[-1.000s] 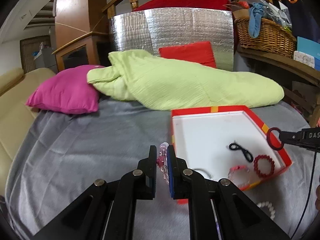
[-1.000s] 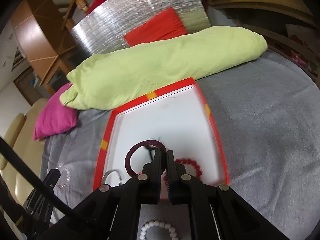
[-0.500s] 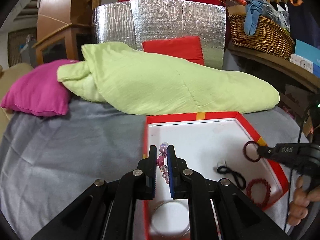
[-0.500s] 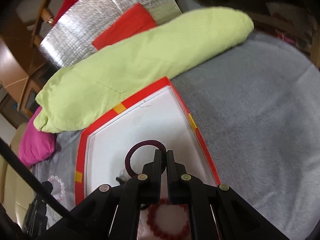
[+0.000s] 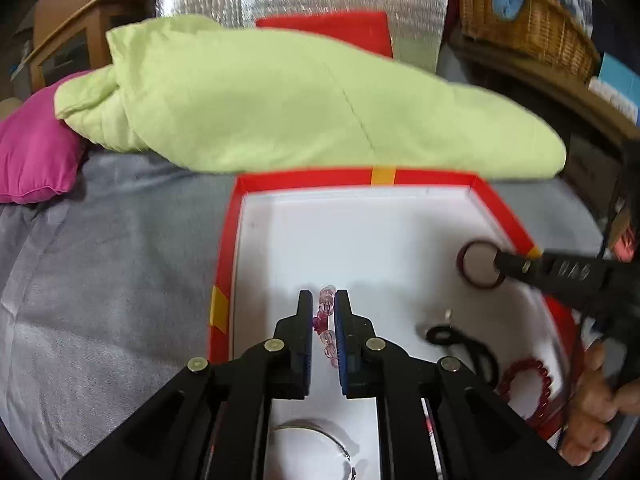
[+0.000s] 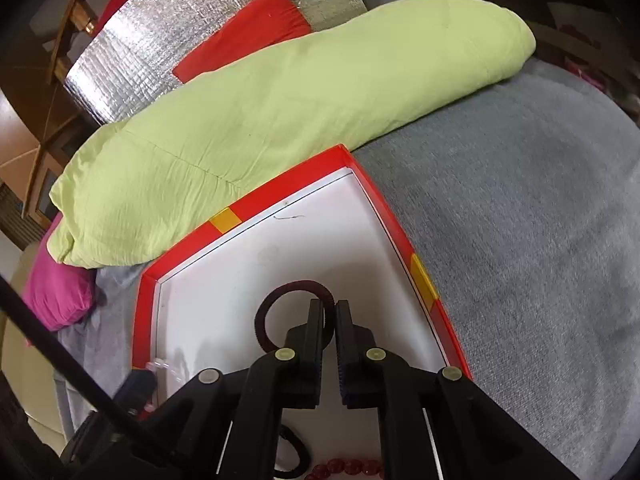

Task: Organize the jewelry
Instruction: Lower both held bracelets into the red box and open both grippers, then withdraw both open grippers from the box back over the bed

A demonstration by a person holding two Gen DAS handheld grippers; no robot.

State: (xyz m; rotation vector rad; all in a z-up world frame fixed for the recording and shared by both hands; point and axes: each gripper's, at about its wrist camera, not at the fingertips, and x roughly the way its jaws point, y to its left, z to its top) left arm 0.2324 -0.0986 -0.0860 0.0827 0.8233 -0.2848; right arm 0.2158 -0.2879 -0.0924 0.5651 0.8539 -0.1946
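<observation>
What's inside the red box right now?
Lying in the red box: a black hair tie, red bead bracelet and silver bangle. The grippers' bodies cover part of the near floor.

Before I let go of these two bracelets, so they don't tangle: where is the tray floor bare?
The far half of the red-rimmed tray is bare white floor, up to its far wall by the green pillow. It is crowded along the near right: black hair tie, red bead bracelet, and a clear bangle at the near edge.

left gripper: jaws clamped, level | right gripper: jaws clamped, tilted down
</observation>
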